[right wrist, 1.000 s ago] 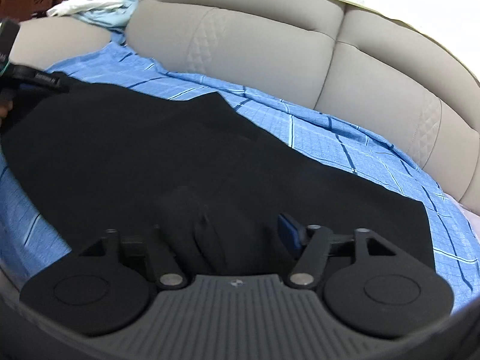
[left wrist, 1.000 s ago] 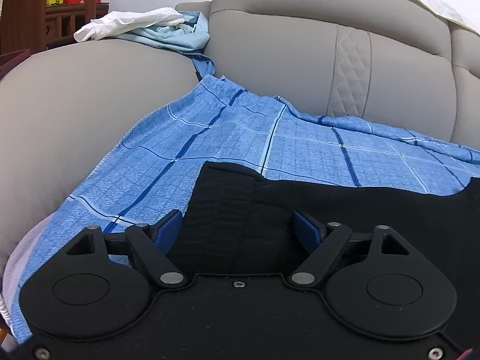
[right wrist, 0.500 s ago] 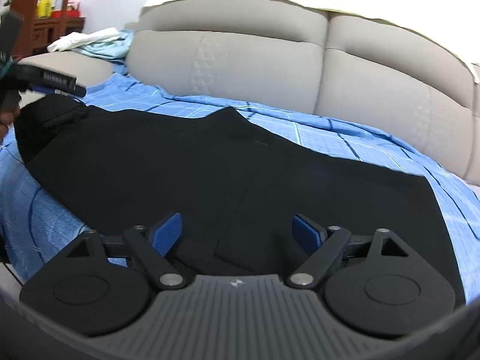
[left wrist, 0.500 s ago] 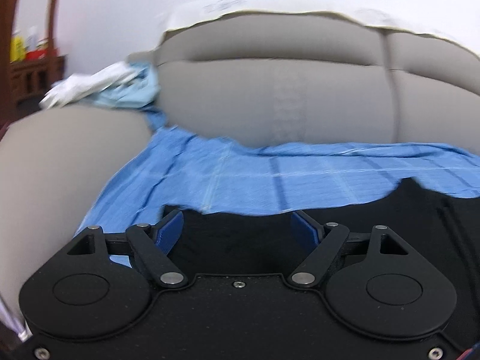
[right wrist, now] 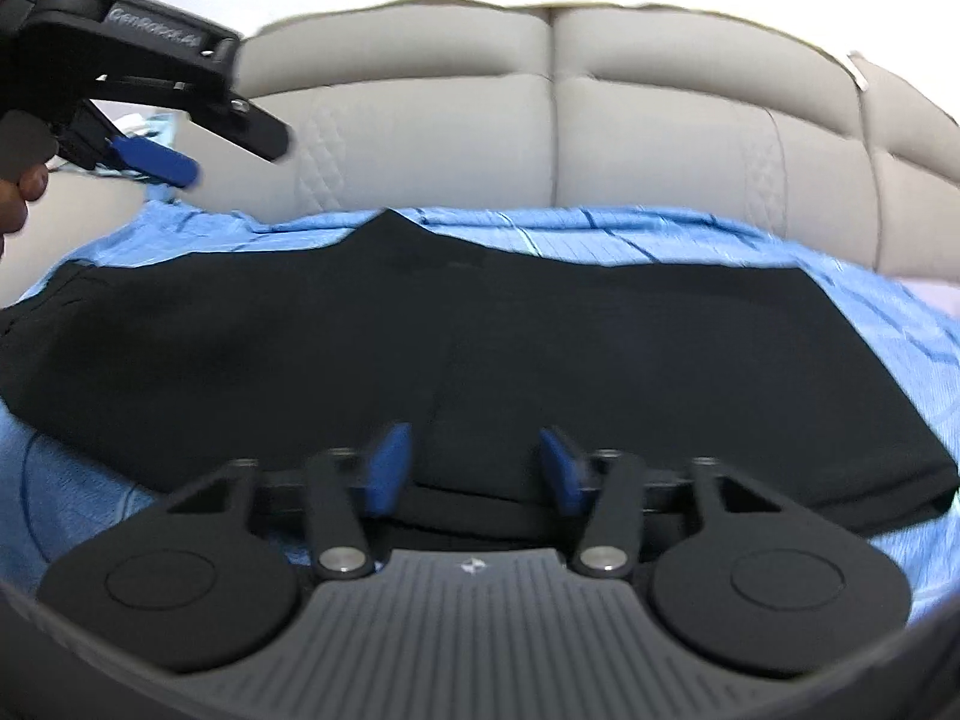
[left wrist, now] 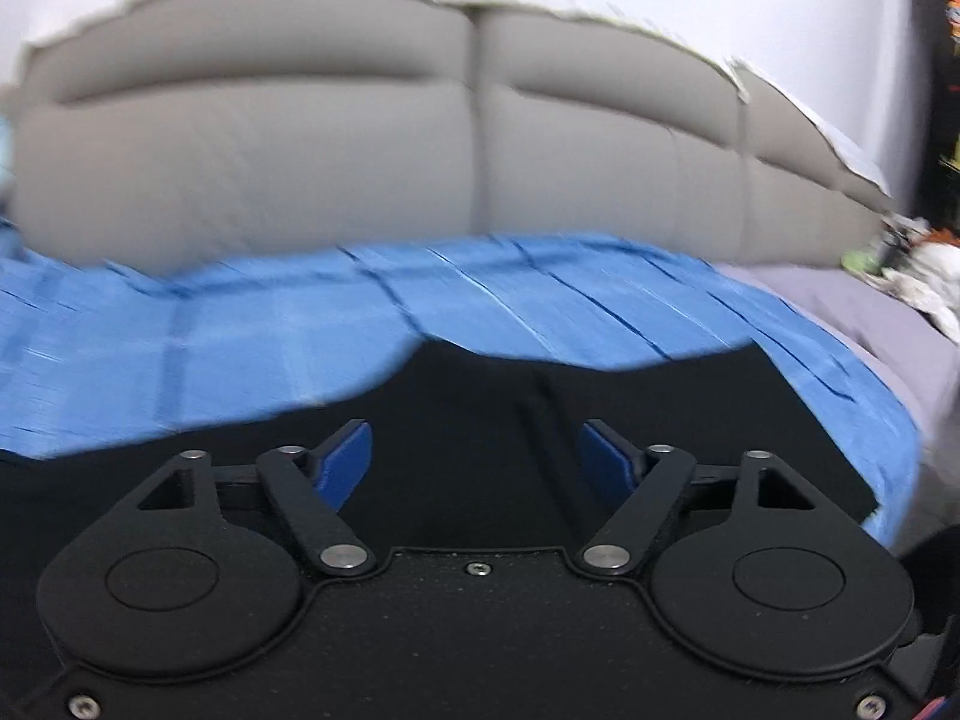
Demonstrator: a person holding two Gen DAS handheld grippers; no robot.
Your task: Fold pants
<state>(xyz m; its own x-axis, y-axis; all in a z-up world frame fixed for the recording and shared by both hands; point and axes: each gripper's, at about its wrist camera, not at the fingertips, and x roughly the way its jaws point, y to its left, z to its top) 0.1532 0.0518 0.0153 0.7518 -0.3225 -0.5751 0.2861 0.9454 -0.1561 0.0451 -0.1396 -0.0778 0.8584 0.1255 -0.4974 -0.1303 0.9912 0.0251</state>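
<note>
1. Lying flat on the blue checked cotton sheet [right wrist: 690, 234] over the beige padded leather sofa [right wrist: 660, 120]: black soft-knit pants [right wrist: 540, 330], long axis running left to right across the seat.
2. Closing now: right gripper [right wrist: 474, 465], low at the near edge of the pants, blue pads either side of a doubled fabric edge. Fabric sitting between the jaws; pads not visibly pressing yet, gap showing on both sides.
3. Hanging up at far left, well above the cloth in the right wrist view: left gripper [right wrist: 198, 138]. Jaws spread, easing inward slightly, nothing between them; only pants surface below in its own blurred view [left wrist: 474, 456].
4. Key relation, judging: near hem directly ahead of the right gripper, so the right hand being the nearer one; fold likely going across the long axis or near edge to far.
5. Material: matte, limp, thin fabric, lying smooth with one crease near centre; likely sagging off a single pinch point.
6. Sheet wrinkled and loose, possibly dragging along with the pants.
</note>
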